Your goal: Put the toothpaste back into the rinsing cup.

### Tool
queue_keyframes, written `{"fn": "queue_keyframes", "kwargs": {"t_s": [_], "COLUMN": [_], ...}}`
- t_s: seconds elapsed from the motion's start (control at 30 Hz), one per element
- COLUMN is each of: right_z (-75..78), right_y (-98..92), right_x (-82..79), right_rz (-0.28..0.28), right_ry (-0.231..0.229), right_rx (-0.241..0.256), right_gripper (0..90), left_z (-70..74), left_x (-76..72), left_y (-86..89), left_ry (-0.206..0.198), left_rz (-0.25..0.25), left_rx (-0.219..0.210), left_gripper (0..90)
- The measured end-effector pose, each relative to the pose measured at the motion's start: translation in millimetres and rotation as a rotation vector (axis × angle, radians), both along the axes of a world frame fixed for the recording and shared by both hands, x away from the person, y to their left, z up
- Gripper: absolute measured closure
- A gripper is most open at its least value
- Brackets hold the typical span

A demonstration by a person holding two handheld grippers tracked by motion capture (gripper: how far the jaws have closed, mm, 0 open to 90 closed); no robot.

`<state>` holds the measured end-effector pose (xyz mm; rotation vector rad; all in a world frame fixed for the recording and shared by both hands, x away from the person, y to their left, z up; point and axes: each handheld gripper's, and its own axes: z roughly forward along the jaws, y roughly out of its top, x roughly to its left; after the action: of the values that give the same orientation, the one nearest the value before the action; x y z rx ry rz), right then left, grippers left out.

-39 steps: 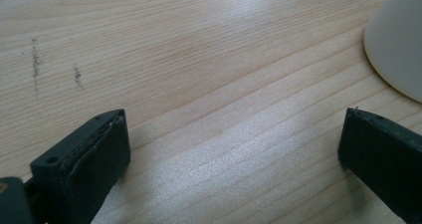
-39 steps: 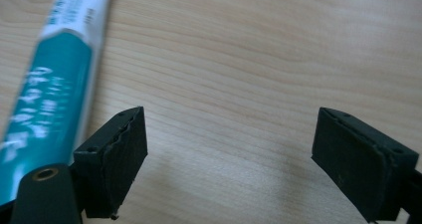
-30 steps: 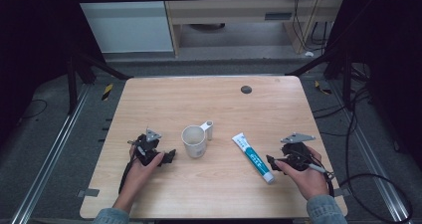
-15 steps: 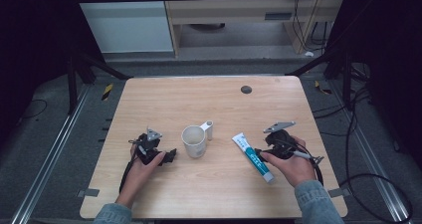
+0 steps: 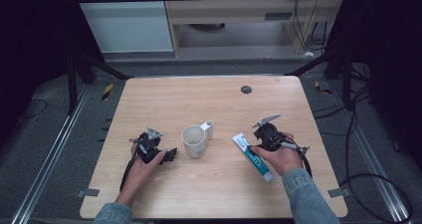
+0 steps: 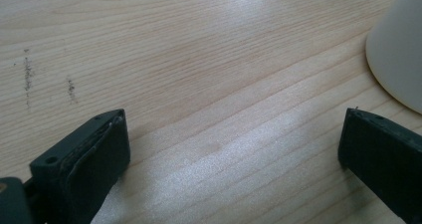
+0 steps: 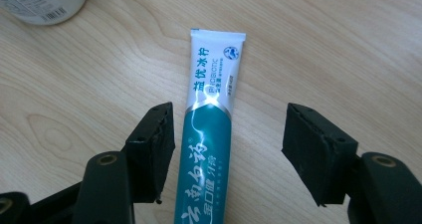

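A teal and white toothpaste tube point(image 5: 253, 157) point(image 7: 209, 119) lies flat on the wooden table point(image 5: 209, 99), right of a white mug point(image 5: 193, 141). My right gripper point(image 5: 262, 139) point(image 7: 229, 152) is over the tube's middle, open, with one jaw on each side of the tube; in the right gripper view the tube lies nearer the left jaw. My left gripper point(image 5: 166, 154) point(image 6: 231, 157) rests low on the table just left of the mug point(image 6: 398, 50), open with bare wood between its jaws.
The mug's handle point(image 5: 208, 130) points to the back right. A dark round grommet point(image 5: 246, 89) sits near the table's far edge. Cables point(image 5: 368, 184) trail on the floor at the right. A white container's base point(image 7: 42, 2) shows at the top left of the right gripper view.
My right gripper has moved left from the table's right side to over the toothpaste tube. The left gripper has stayed put.
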<state>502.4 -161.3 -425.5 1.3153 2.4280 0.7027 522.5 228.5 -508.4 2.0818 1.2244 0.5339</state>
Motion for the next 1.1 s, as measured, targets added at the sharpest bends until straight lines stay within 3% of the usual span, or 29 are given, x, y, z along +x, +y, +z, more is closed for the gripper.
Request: {"fn": "queue_keyframes", "kwargs": {"t_s": [0.47, 1.1], "right_z": [-22.3, -34.4], "right_y": [12.5, 21.3], "right_x": [16.9, 25.7], "right_rz": [-0.009, -0.021], "right_ry": [0.071, 0.131], "right_rx": [-0.033, -0.030], "right_gripper": [38.5, 41.7], "left_z": [0.2, 0.2], "left_x": [1.1, 1.6], "left_y": [0.1, 0.1], "left_ry": [0.002, 0.002], "left_rz": [-0.006, -0.008], "left_rx": [0.002, 0.004], "left_gripper": [0.0, 0.0]}}
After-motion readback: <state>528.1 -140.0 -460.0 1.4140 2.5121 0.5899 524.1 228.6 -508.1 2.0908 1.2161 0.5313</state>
